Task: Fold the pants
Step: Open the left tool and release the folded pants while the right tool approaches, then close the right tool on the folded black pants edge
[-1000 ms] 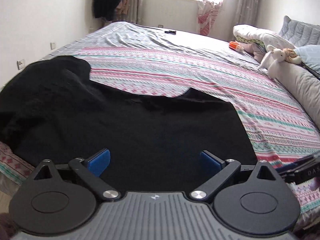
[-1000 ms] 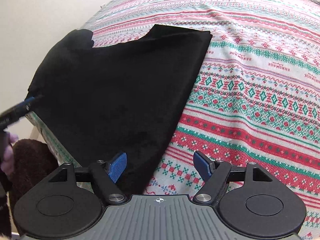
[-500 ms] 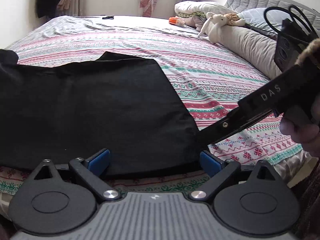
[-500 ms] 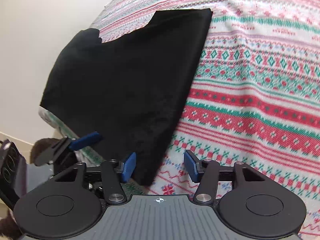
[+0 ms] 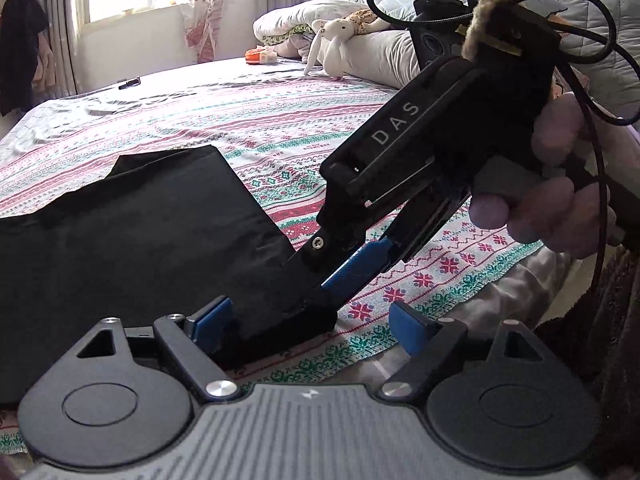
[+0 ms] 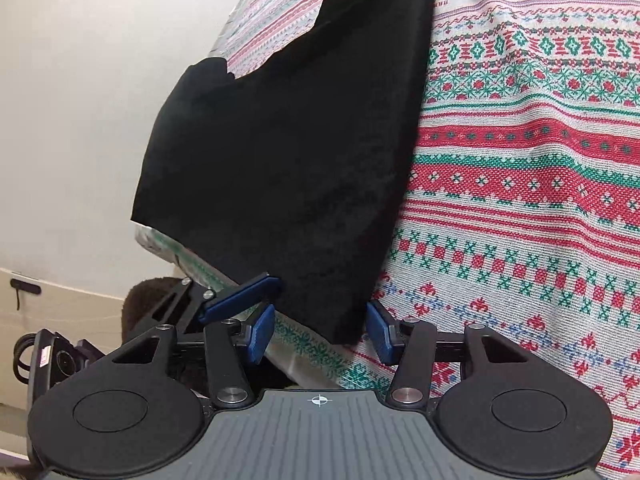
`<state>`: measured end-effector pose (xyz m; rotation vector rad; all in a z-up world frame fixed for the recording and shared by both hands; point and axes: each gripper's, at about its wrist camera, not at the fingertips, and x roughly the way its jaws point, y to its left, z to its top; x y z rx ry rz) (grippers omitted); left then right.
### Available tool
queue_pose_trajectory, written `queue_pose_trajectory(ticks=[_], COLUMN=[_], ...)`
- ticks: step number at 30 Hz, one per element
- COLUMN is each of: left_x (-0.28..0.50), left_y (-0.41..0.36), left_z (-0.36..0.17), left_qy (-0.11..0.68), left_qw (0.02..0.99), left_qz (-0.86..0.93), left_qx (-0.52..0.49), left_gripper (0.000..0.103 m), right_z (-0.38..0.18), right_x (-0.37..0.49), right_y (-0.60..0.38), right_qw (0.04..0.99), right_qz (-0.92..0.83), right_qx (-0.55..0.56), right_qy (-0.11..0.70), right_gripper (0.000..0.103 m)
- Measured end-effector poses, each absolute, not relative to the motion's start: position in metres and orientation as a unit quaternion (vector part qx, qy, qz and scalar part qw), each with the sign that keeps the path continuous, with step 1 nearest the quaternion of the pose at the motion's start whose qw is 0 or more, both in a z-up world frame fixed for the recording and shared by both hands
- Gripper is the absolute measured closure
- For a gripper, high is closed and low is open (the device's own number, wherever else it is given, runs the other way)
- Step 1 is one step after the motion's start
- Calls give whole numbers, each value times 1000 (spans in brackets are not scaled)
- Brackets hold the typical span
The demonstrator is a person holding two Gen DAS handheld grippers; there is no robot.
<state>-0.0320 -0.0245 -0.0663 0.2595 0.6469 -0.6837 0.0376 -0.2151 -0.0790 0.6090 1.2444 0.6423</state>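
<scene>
The black pants [image 5: 132, 240] lie folded flat on the patterned bedspread [image 5: 288, 120] near the bed's front edge; they also show in the right wrist view [image 6: 288, 152]. My left gripper [image 5: 310, 326] is open, its fingers on either side of the pants' near corner. My right gripper [image 6: 318, 336] is open, its blue pads straddling that same corner [image 6: 344, 328] at the bed edge. The right gripper shows in the left wrist view [image 5: 344, 280], reaching down to the corner. The left gripper's fingers [image 6: 240, 294] show in the right wrist view.
Pillows and a plush toy [image 5: 332, 44] lie at the bed's head on the right. A small dark object [image 5: 130, 83] and an orange item [image 5: 258, 55] lie far back. A wall [image 6: 80, 100] runs along the bed's left side. Dark clothes [image 5: 18, 48] hang by the window.
Both grippers have moved in on the pants' near right corner. The right gripper has come lower and closer, and the left view has swung right toward it.
</scene>
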Motion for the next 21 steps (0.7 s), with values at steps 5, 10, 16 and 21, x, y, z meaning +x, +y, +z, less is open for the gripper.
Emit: queue_pose_trajectory(ticks=[5,10,16,21], left_x=[-32,-27,-17,-25], left_y=[-32,-45,-58,-66], left_z=[-63,-67,-77,-83], left_qy=[283,271,284,269], left_qw=[890,894,900,901], left_qz=[-316,-290,-223,-195], left_qx=[168,210,243,279], left_gripper=[13,19,33,37], right_z=[-73,-65,-59,-52], right_x=[40,45,55,70], right_y=[-230,-238,-233,-231], right_qw=[708,705,702,725], right_qz=[301,314,326,305], right_qx=[319,338,344,332], right_qy=[553,539,531,521], right_gripper=[54,54,54,52])
